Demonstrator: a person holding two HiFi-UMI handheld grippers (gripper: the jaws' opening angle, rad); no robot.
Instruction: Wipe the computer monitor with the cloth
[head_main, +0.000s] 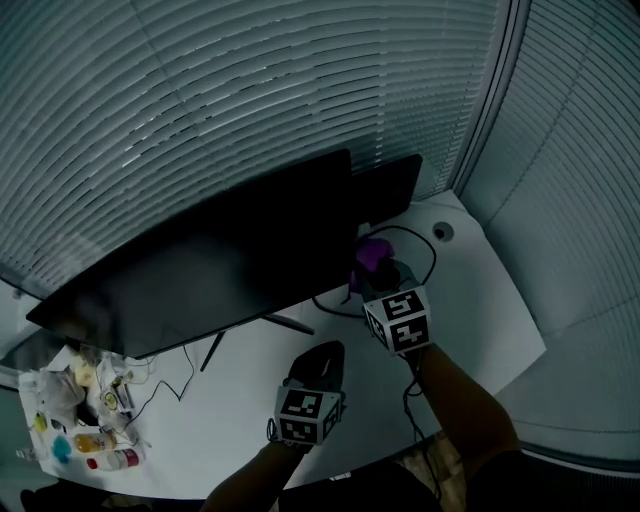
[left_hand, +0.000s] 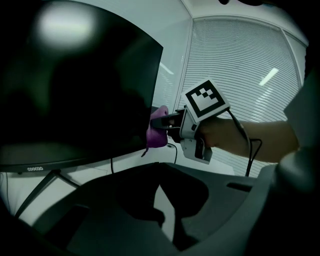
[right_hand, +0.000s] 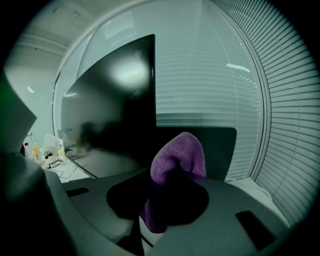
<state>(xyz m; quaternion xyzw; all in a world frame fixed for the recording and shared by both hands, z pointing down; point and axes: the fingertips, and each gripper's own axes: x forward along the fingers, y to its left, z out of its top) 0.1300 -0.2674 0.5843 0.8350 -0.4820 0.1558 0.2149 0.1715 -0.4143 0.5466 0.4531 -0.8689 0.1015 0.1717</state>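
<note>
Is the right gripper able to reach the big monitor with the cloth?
Probably yes. The right gripper holds the cloth right beside the monitor's edge, and nothing seems to stand between them.

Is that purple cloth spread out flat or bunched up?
Bunched up: the cloth rises as a rounded lump, pinched in the right tool, not lying flat.

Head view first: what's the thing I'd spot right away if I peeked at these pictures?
The big dark monitor fills the middle of the desk, in front of the window blinds. Next comes the bright purple cloth, pinched in the right hand-held gripper by the monitor's right end. A heap of clutter sits at the desk's left end.
</note>
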